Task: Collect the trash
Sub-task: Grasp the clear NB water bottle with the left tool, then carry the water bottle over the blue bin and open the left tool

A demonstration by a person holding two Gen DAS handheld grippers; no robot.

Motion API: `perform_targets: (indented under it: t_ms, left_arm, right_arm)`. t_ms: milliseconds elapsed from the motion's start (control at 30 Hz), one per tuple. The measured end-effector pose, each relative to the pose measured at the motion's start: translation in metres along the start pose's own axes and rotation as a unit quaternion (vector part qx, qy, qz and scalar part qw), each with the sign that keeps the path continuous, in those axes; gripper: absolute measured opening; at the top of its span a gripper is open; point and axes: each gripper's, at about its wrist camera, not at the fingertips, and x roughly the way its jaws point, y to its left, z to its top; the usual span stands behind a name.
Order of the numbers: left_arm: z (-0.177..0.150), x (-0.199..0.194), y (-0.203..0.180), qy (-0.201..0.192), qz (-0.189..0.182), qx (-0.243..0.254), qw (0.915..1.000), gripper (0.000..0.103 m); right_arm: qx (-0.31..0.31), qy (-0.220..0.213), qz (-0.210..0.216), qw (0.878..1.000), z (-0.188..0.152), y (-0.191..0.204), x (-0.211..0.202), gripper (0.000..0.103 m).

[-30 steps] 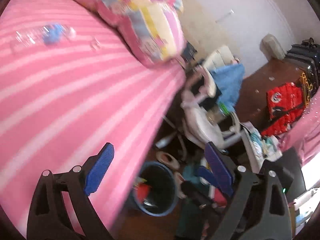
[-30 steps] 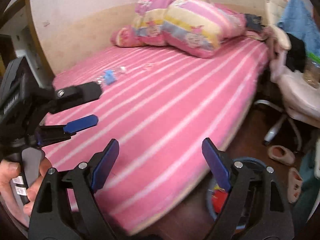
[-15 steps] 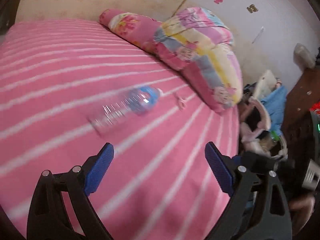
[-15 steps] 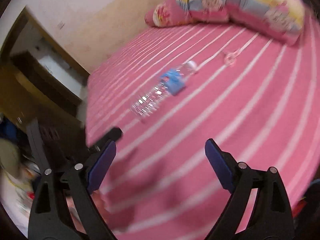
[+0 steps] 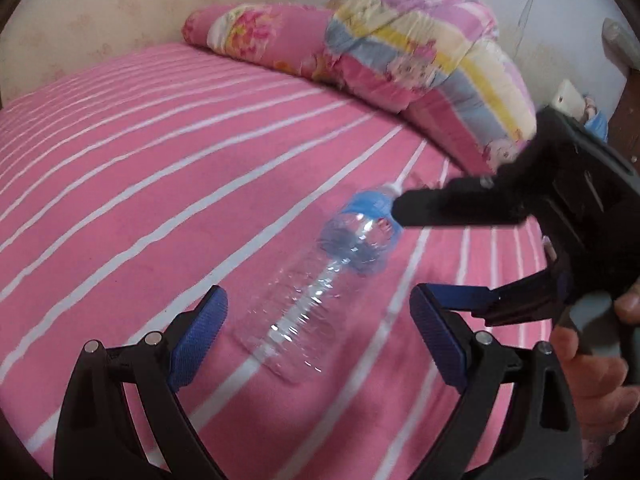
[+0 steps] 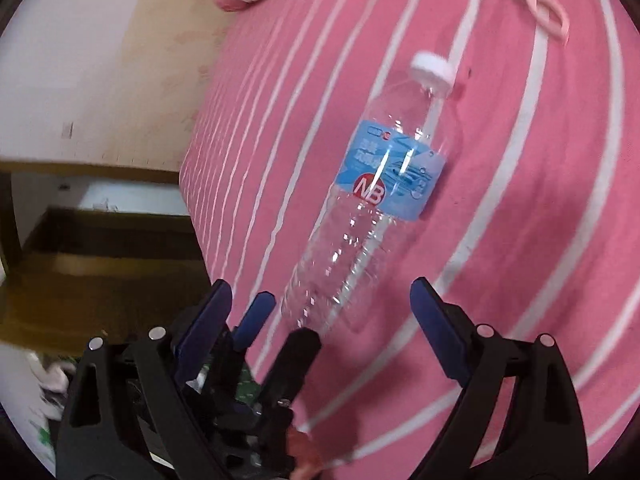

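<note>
Blue-padded fingers (image 5: 200, 336) of the left gripper (image 5: 318, 336) stand wide apart, holding nothing, the base of a clear plastic bottle (image 5: 320, 280) lying just ahead between them. Right gripper (image 6: 320, 320) is spread too, its grip empty, above the bottle's lower end. That bottle, blue-labelled and white-capped, lies on a pink striped bedsheet (image 5: 140, 200); beyond sit a pillow (image 5: 264, 40) and folded quilt (image 5: 432, 60).
</note>
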Motion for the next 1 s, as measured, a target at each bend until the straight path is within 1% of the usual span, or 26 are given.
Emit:
perform_targets:
  t_ms: [67,133,233,267,300,333,367,500,600,667,733,767,833,933,1000]
  left_arm:
    - [-0.001,0.014,0.007,0.031,-0.003,0.004,0.9995,0.09]
    - [-0.001,0.022,0.013,0.043,-0.009,0.006,0.999,0.09]
    - [0.001,0.031,0.021,0.05,-0.034,0.0,0.9982,0.089]
    - [0.001,0.036,0.024,0.056,-0.048,-0.006,0.9972,0.086]
    - [0.0,0.04,0.025,0.063,-0.058,-0.01,0.9963,0.072]
    - [-0.002,0.048,0.026,0.082,-0.07,-0.015,0.9941,0.07]
    - [-0.004,0.051,0.025,0.088,-0.074,-0.017,0.9932,0.067]
    - [-0.01,0.047,0.017,0.097,-0.083,0.0,0.9918,0.064]
    - [-0.017,0.037,0.005,0.093,-0.09,0.008,0.9916,0.064]
    - [-0.024,0.025,-0.006,0.085,-0.092,0.018,0.9919,0.064]
    - [-0.032,0.013,-0.016,0.078,-0.091,0.029,0.9924,0.064]
    - [-0.037,0.006,-0.022,0.075,-0.091,0.034,0.9925,0.064]
    - [-0.051,-0.01,-0.035,0.068,-0.084,0.043,0.9932,0.064]
    - [-0.068,-0.029,-0.053,0.063,-0.08,0.058,0.9932,0.064]
    - [-0.08,-0.04,-0.067,0.06,-0.084,0.069,0.9922,0.064]
  right_arm:
    - [0.017,0.013,0.0,1.0,0.011,-0.003,0.012,0.09]
    - [0.033,0.019,-0.005,0.999,0.024,-0.005,0.024,0.09]
    - [0.051,0.025,-0.016,0.998,0.042,-0.01,0.041,0.089]
    - [0.053,0.026,-0.021,0.998,0.046,-0.011,0.046,0.082]
    - [0.053,0.029,-0.034,0.998,0.049,-0.012,0.051,0.066]
    - [0.048,0.03,-0.043,0.997,0.048,-0.011,0.053,0.063]
    - [0.037,0.028,-0.042,0.998,0.049,-0.01,0.055,0.06]
    - [0.026,0.017,-0.034,0.999,0.041,-0.013,0.045,0.059]
    - [0.014,0.004,-0.027,1.0,0.027,-0.015,0.028,0.059]
    - [0.005,-0.005,-0.02,1.0,0.018,-0.014,0.012,0.059]
    - [-0.001,-0.009,-0.014,1.0,0.014,-0.011,0.005,0.059]
    - [-0.003,-0.011,-0.01,1.0,0.005,-0.011,-0.005,0.059]
    - [-0.008,-0.011,-0.005,1.0,0.002,-0.015,-0.014,0.059]
    - [-0.01,-0.014,0.006,1.0,-0.022,-0.018,-0.035,0.059]
    - [-0.01,-0.024,0.012,1.0,-0.042,-0.024,-0.053,0.059]
